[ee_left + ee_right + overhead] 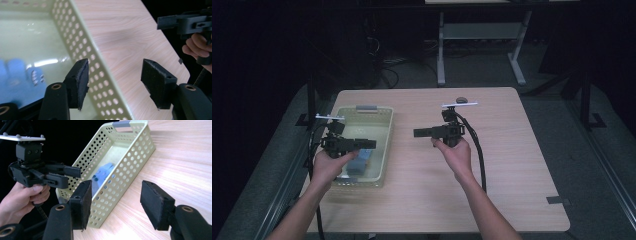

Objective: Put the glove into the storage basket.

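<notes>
A pale green perforated basket (382, 131) sits on the left part of the wooden table (512, 150). A blue object (360, 162) lies in its near end; it also shows through the holes (103, 173) and as a blur (17, 75). My left gripper (372, 144) hovers over the basket's near half and points right. Its jaws (116, 83) are open, standing to either side of the basket's right wall (82, 45) without touching it. My right gripper (416, 133) is held over the table's middle, points left at the basket and is open (115, 202) with nothing between its pads.
A grey handle (367, 107) caps the basket's far end. A small dark object (461, 99) lies at the table's far edge, and a strip of grey tape (558, 200) near the front right corner. Beyond the table stands a white-legged frame (441, 50).
</notes>
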`<state>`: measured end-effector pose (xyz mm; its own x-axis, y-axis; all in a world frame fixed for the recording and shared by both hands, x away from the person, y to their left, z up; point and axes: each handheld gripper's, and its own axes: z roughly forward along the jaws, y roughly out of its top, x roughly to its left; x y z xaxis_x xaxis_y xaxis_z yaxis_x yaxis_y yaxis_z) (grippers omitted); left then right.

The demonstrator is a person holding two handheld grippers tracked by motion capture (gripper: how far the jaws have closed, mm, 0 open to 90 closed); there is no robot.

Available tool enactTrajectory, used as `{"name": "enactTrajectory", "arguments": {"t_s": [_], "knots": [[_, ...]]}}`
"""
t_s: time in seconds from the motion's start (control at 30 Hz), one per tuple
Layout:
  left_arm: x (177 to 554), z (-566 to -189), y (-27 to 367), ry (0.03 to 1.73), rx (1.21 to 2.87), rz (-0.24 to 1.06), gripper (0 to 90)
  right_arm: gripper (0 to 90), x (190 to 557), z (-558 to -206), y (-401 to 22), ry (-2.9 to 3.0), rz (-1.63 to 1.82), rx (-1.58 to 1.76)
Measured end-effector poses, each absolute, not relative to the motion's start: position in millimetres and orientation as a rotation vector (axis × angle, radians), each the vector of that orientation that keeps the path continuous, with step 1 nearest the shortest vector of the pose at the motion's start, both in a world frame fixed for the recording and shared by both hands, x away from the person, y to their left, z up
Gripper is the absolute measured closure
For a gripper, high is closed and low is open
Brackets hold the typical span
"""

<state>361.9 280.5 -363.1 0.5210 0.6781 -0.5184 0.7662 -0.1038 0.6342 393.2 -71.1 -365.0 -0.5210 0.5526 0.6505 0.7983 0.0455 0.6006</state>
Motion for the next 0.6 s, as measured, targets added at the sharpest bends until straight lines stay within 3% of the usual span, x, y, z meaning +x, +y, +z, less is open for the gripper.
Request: {"name": "enactTrajectory", "arguments": {"t_s": [0.6], "knots": [[358,-359,245,1.113,1.817,-0.131,29.5,38.2,388,-364,-102,-2.068,-1.48,-1.407]]}}
